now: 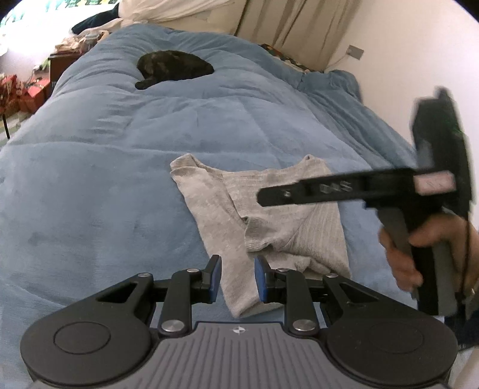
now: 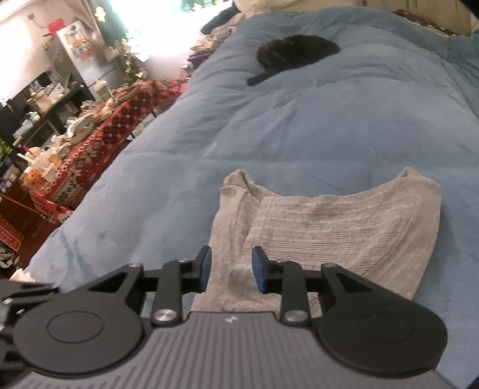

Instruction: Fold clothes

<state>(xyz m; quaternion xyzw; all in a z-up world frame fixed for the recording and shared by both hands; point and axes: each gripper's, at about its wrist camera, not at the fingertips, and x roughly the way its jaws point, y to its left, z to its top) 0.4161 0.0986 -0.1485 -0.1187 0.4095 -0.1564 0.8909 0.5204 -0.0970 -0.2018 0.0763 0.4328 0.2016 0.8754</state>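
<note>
A grey knit garment [image 1: 269, 221] lies partly folded on the blue comforter [image 1: 125, 167]; it also shows in the right wrist view [image 2: 335, 230]. My left gripper [image 1: 238, 279] is open and empty, hovering over the garment's near left edge. My right gripper [image 2: 231, 269] is open and empty above the garment's near left part. In the left wrist view the right gripper's body [image 1: 353, 188] hangs over the garment's right side, held by a hand [image 1: 419, 248].
A black cat [image 1: 175, 68] lies curled at the far end of the bed, also in the right wrist view [image 2: 295, 52]. A cluttered table with a red patterned cloth [image 2: 89, 155] stands left of the bed. A wall and curtains [image 1: 314, 27] are at the right.
</note>
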